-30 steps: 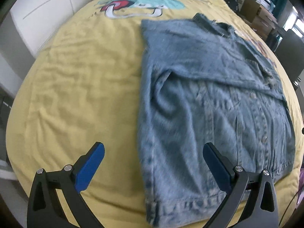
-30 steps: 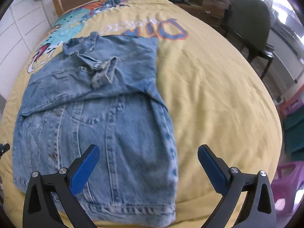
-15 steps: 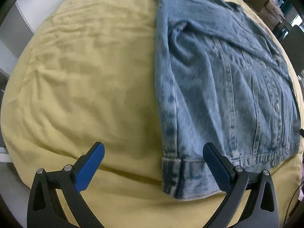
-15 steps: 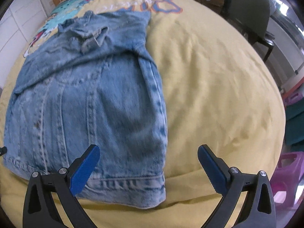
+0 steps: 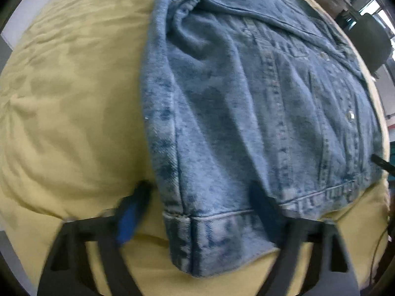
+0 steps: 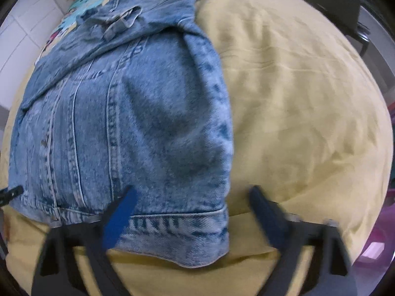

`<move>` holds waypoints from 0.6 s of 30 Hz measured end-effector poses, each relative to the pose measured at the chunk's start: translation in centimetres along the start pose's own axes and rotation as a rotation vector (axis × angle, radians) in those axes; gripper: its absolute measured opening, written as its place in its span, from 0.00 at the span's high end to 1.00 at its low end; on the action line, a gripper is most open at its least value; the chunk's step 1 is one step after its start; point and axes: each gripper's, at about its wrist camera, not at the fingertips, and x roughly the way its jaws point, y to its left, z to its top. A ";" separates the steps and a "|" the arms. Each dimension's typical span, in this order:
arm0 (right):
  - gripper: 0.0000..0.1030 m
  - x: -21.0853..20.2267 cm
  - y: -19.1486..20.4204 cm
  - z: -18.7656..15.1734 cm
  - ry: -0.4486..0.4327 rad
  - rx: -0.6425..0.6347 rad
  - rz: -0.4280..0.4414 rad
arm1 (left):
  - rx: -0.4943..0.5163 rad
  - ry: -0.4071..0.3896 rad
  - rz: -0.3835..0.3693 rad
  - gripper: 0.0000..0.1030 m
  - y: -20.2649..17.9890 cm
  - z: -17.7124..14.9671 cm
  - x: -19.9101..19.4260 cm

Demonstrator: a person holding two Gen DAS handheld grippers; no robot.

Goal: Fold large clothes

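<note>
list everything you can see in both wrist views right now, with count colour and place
denim jacket: one, washed blue, lying on the bed with sleeves folded in, hem nearest the cameras
bedspread: one, yellow with a cartoon print at the far end, under the jacket
chair: one, dark, beside the bed at the right
left gripper: one, black with blue pads, open, straddling the jacket's left hem corner
right gripper: one, black with blue pads, open, straddling the right hem corner

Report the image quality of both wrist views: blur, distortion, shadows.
Left wrist view: the left gripper is smeared by motion blur, its fingers ghosted; the denim jacket is softly blurred; fisheye bulges the yellow bedspread, with dark vignette corners. Right wrist view: the right gripper is blurred too, the jacket's seams are a bit crisper, and soft shadows lie in its folds; no glare.
</note>
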 end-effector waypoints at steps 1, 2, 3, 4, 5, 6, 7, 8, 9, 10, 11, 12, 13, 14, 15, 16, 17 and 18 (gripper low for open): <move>0.44 0.2 -0.1 0.0 0.013 0.004 0.012 | 0.002 -0.002 -0.012 0.60 -0.2 0.0 -0.1; 0.49 0.2 -0.2 0.1 0.017 0.007 0.018 | 0.006 -0.009 -0.005 0.65 -0.2 0.0 -0.3; 0.53 0.2 -0.2 0.1 0.024 0.005 0.013 | 0.009 -0.011 -0.003 0.74 -0.2 0.0 -0.4; 0.66 0.1 -0.3 0.3 0.030 -0.003 0.005 | 0.009 -0.013 -0.020 0.78 -0.2 0.1 -0.5; 0.78 -0.1 -0.4 0.4 0.031 -0.009 0.001 | 0.006 -0.016 -0.038 0.79 -0.1 0.2 -0.8; 0.81 -0.5 -0.6 0.6 0.028 -0.004 0.024 | 0.005 -0.022 -0.052 0.82 -0.3 0.6 -1.0; 0.85 -0.8 -0.6 0.8 0.030 0.001 0.047 | 0.007 -0.030 -0.072 0.83 -0.4 0.7 -1.4; 0.86 -1.2 -0.6 0.9 0.030 -0.004 0.055 | 0.007 -0.035 -0.086 0.84 -0.2 0.7 -1.8; 0.87 -1.7 -0.6 1.2 0.027 -0.010 0.064 | 0.008 -0.047 -0.110 0.84 -0.3 0.9 -2.6; 0.87 -2.4 -0.4 1.5 0.018 -0.015 0.078 | 0.013 -0.059 -0.131 0.84 -0.5 1.2 -3.4; 0.87 -3.0 -0.2 1.8 0.007 -0.018 0.090 | 0.016 -0.067 -0.141 0.84 -0.5 1.3 -3.8; 0.87 -3.8 0.2 2.2 -0.014 -0.021 0.106 | 0.018 -0.085 -0.152 0.84 -0.5 1.6 -4.7; 0.87 -4.3 0.3 2.6 -0.027 -0.021 0.117 | 0.016 -0.105 -0.164 0.84 -0.6 2.1 -5.6; 0.87 -4.9 0.5 2.9 -0.047 -0.015 0.134 | 0.009 -0.121 -0.179 0.84 -0.5 2.9 -6.1; 0.87 -5.5 0.8 3.4 -0.063 -0.007 0.155 | 0.001 -0.135 -0.189 0.84 -0.6 3.5 -6.6; 0.87 -6.0 1.2 4.1 -0.077 -0.002 0.170 | -0.002 -0.153 -0.196 0.85 -0.9 4.5 -7.3; 0.87 -6.5 1.7 4.7 -0.088 -0.001 0.172 | 0.000 -0.170 -0.193 0.85 -1.1 5.0 -7.9; 0.87 -6.9 1.9 5.3 -0.101 -0.003 0.175 | 0.001 -0.182 -0.188 0.85 -1.3 5.7 -8.3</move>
